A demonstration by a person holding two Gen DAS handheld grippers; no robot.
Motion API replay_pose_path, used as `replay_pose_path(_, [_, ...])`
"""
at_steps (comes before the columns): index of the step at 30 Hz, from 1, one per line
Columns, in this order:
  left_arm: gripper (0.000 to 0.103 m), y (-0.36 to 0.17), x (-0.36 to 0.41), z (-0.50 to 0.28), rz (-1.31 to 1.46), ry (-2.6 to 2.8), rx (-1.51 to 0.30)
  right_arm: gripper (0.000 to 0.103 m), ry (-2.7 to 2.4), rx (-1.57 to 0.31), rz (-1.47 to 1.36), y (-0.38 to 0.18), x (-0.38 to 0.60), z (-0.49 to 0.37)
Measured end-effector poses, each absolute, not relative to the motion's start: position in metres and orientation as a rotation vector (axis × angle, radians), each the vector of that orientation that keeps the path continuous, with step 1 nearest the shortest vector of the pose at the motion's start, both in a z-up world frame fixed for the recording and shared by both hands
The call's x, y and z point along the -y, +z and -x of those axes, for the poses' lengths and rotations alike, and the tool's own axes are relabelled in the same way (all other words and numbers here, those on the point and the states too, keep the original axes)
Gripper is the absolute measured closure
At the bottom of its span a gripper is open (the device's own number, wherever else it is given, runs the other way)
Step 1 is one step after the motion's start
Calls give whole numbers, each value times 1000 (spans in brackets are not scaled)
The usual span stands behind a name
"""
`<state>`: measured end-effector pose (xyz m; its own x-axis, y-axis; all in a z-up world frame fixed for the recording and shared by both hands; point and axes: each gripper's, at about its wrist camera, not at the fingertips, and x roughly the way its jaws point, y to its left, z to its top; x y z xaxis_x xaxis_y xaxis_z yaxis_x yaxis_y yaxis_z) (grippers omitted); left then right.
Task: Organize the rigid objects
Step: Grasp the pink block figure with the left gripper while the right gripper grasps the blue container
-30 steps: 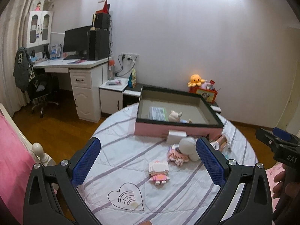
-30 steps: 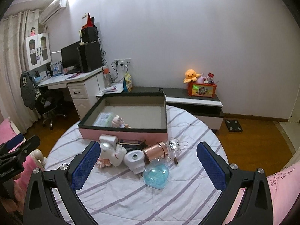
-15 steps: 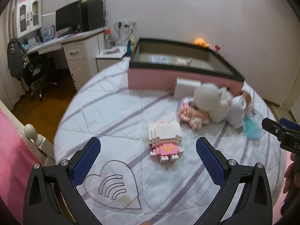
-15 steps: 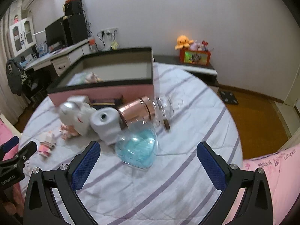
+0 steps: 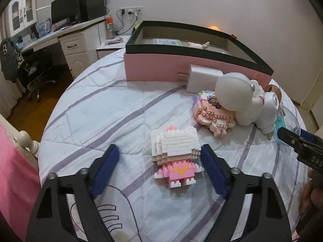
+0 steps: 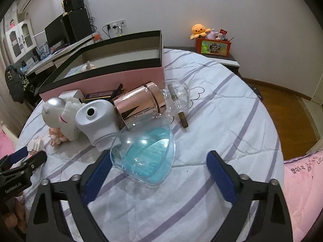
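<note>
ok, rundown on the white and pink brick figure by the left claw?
The brick figure is built of small studded blocks: white layered head with a pink topknot, pink body with a yellow patch, white feet. It lies flat on the striped quilt, feet toward the camera, between the closing pads of the left claw. The right pad looks at its edge; the left is clear.

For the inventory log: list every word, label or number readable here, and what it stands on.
"LOC": embroidery on the pink bedding, cut off; the rest is blurred.
Packet in the pink box: print too small.
Left tool, jaws closing with the block figure between them: body print blurred.
Right tool, jaws closing with the blue heart dish between them: body print blurred.
</note>
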<state>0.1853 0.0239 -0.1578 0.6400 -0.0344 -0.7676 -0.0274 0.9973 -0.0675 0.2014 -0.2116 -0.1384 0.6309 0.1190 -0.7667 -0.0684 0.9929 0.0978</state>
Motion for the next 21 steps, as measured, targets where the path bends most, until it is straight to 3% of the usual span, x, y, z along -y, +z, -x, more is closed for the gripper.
replay_pose_path(2, [36,-158,-24,-187,76,-11,-874,28,99,-890,-58,-142,210,-205])
replay_pose_path(4, [56,-157,-24,-187,78,-20,-868,31,101,-891,-45,-142,208,-209])
replay_pose_path(6, [57,-156,-27,-186,91,-28,-861,40,114,-886,-34,-142,205,-211])
replay_pose_path(21, [57,-144,-39,-170,122,-32,-817,40,186,-819,-80,-120,211,-191])
